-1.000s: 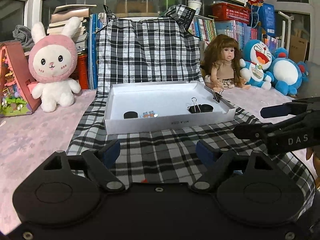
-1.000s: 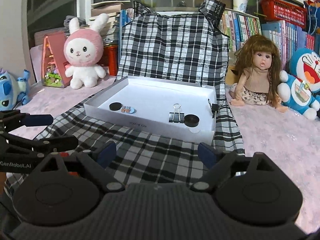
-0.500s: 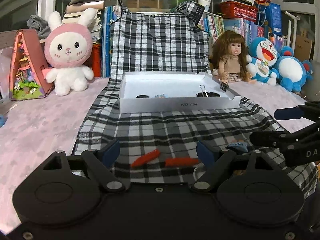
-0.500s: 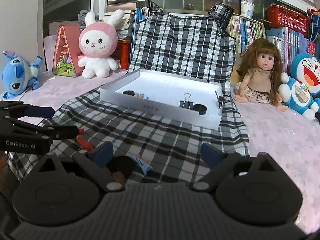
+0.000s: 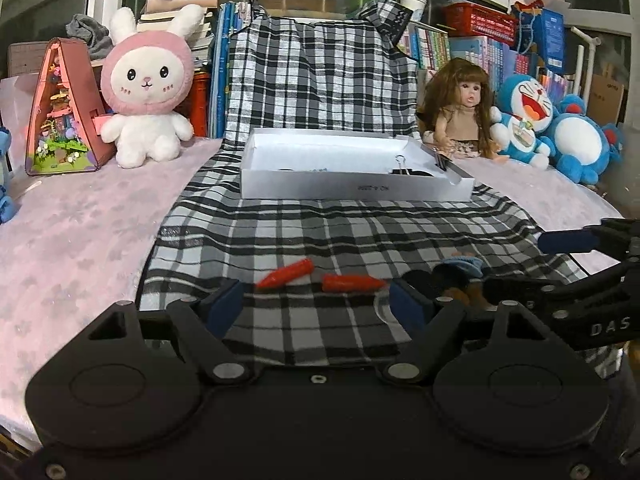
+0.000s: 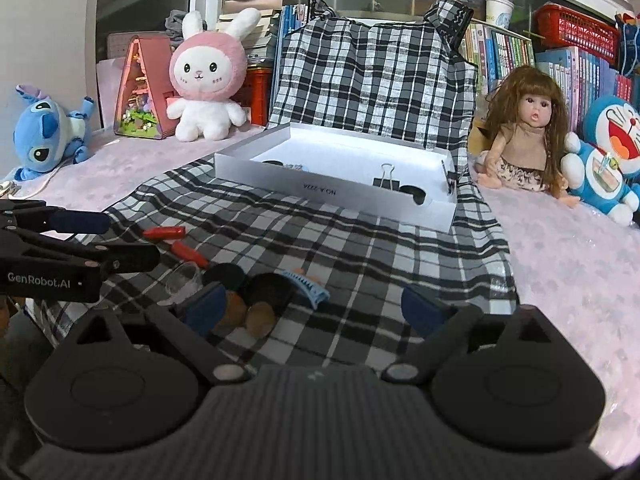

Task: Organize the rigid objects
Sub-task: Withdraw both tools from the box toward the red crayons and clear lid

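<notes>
The scene is viewed from two wrist cameras held low over the near edge of the checked cloth [image 5: 340,236], side by side, both faced toward the far bookshelves. The white box [image 6: 332,192] and the cloth are shared by both views, and each gripper is caught at the other view's edge.

The checked cloth [image 5: 340,236] is woven fabric, matt and a little wrinkled. The white box [image 5: 356,190] looks like smooth matt cardboard. Two red pieces [image 5: 286,274] at 12 o'clock from the left hand-held gripper [image 5: 316,306] look like glossy plastic. The rabbit toy [image 5: 146,88] is fluffy plush.
</notes>
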Available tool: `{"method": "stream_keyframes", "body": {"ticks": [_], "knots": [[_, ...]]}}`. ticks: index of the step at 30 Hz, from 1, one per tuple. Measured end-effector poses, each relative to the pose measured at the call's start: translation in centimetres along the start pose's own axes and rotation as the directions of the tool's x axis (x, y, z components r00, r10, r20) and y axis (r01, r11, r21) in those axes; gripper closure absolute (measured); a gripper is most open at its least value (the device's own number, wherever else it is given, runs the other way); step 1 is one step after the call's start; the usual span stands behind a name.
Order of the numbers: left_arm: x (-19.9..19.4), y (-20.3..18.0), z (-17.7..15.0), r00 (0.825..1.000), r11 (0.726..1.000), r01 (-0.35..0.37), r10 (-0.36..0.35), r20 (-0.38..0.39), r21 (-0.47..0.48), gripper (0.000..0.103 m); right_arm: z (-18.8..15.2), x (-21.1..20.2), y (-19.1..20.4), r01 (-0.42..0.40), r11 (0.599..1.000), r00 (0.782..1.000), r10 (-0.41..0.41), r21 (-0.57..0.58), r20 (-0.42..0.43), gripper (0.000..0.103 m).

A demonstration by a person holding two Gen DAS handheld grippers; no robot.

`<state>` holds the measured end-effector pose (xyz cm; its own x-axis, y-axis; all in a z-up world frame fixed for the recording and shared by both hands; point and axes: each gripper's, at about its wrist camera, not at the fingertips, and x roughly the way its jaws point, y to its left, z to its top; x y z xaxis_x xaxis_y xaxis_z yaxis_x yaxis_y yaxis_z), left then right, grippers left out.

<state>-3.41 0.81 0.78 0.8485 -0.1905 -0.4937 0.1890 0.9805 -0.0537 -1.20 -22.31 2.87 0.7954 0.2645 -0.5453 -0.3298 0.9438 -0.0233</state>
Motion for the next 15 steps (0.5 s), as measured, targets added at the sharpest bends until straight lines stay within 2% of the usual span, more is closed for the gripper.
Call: {"method": "stream_keyframes", "body": {"ticks": [2, 8, 11, 15], "knots": [[-0.3, -0.3, -0.3, 1.000, 1.000, 0.015, -0.015, -0.006, 0.007, 0.029, -0.3, -0.1, 0.2, -0.003, 1.000, 1.000, 0.003, -0.009, -0.001, 0.005], [-0.4, -1.6, -0.7, 0.997, 0.997, 0.075, -0.074, -0.025, 0.035, 0.045, -0.9, -0.4, 0.6, -0.006, 1.000, 1.000, 0.006, -0.030, -0.008, 0.008], [0.2, -2.2, -0.7, 0.996, 0.996, 0.087, -0.086, -0.034, 0.033, 0.048, -1.1, -0.5, 0.5, -0.007, 1.000, 1.000, 0.007, -0.022, -0.006, 0.013], [1.0, -2.7, -0.7, 0.996, 0.996, 0.087, -0.086, -0.035, 0.023, 0.049, -1.3, -0.5, 0.6, -0.008, 1.000, 1.000, 0.008, -0.014, -0.003, 0.028]]}}
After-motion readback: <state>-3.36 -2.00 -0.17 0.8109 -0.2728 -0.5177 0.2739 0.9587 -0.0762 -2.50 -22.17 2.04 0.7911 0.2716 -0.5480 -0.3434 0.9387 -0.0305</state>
